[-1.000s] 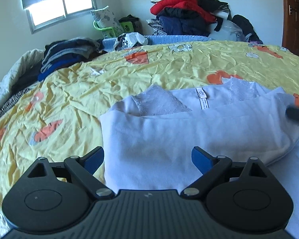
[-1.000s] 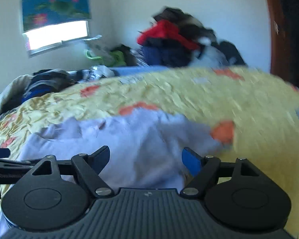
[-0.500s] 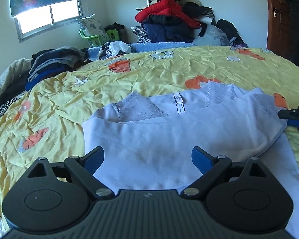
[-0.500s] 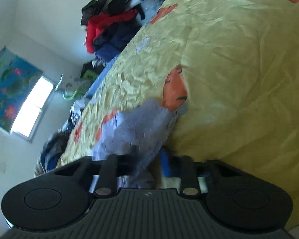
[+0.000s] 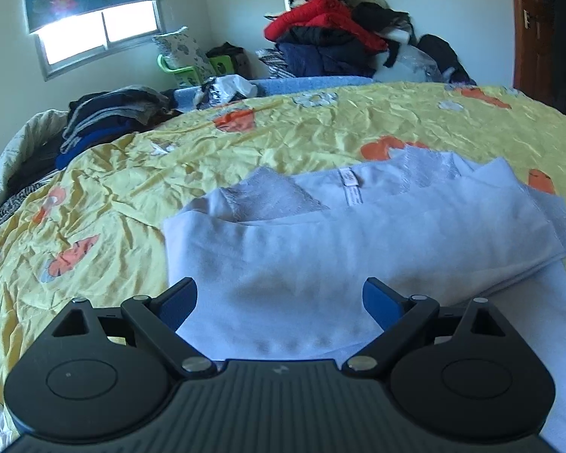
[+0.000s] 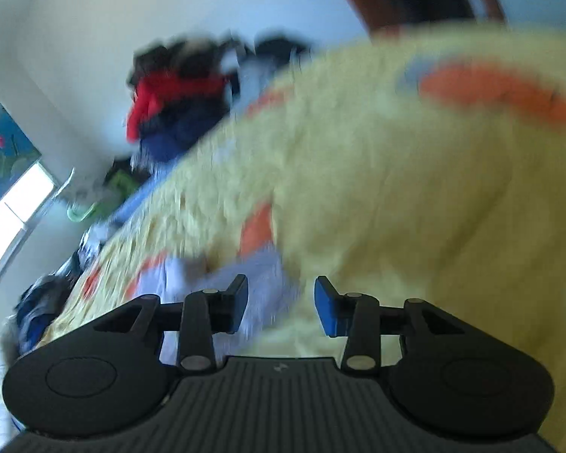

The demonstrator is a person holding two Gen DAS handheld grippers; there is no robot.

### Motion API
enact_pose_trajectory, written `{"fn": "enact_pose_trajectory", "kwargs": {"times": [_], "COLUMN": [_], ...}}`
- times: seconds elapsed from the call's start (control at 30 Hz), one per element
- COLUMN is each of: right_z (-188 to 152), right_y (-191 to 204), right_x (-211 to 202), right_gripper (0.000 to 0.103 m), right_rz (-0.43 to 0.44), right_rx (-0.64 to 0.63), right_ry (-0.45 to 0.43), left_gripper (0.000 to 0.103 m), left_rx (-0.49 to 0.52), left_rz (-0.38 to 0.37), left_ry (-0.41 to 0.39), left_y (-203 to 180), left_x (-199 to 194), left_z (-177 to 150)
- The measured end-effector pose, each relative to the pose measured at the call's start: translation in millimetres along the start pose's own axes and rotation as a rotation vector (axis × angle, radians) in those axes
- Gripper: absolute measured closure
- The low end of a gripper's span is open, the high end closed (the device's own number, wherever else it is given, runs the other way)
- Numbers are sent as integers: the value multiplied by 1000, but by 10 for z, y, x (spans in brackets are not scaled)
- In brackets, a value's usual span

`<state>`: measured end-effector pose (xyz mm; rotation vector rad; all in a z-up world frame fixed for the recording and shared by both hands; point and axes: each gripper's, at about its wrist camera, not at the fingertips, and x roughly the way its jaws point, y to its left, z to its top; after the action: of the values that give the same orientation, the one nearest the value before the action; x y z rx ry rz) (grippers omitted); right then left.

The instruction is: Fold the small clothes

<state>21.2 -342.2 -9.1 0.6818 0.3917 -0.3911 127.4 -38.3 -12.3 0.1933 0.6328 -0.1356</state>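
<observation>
White cotton garment [image 5: 358, 249] with lace panels at the shoulders lies partly folded on the crumpled yellow bedspread with orange and pale blue prints [image 5: 139, 188], its neck label [image 5: 352, 188] facing up and one layer doubled across the body. The left gripper [image 5: 279, 302] hovers low over the garment's near edge, its blue-padded fingers [image 5: 373, 300] spread wide with only the flat cloth below them, nothing clasped. The right gripper [image 6: 281, 304] is tilted over to one side (its view is heavily blurred), and its fingers [image 6: 326, 309] stand partly apart and are opening; a pale corner of the garment [image 6: 260, 283] shows just beyond them at the bedspread [image 6: 396, 226], but no cloth is pinched between the pads. Against the far wall sits a heap of red, navy and black clothes [image 5: 332, 45], and a stack of dark folded clothes [image 5: 109, 117] rests at the bed's left edge below the window [image 5: 98, 36].
</observation>
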Motion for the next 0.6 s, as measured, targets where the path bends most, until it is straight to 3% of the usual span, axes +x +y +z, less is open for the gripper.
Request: {"fn": "enact_pose_trajectory", "kwargs": {"times": [0.1, 0.13, 0.2, 0.33, 0.4, 0.5, 0.6], "right_z": [-62, -117, -223, -462, -481, -528, -593], "right_y": [396, 551, 789, 1026, 1030, 1069, 1094], "right_x": [-13, 15, 142, 557, 487, 332, 492], "right_gripper": [62, 54, 50, 46, 42, 22, 29], "right_rz": [134, 202, 269, 166, 176, 227, 158], "right_rx": [-207, -269, -369, -529, -504, -527, -582], "right_ry": [35, 68, 156, 287, 259, 218, 281], "left_gripper": [7, 7, 7, 7, 7, 7, 7], "left_rx": [-11, -17, -17, 11, 44, 0, -48], "left_rz": [-14, -12, -9, -6, 0, 8, -14], "left_ry": [37, 45, 55, 36, 57, 65, 65], "left_y": [17, 20, 17, 30, 34, 98, 170], "left_x": [86, 106, 121, 80, 130, 139, 66], "left_z": [-8, -23, -53, -96, -115, -117, -113]}}
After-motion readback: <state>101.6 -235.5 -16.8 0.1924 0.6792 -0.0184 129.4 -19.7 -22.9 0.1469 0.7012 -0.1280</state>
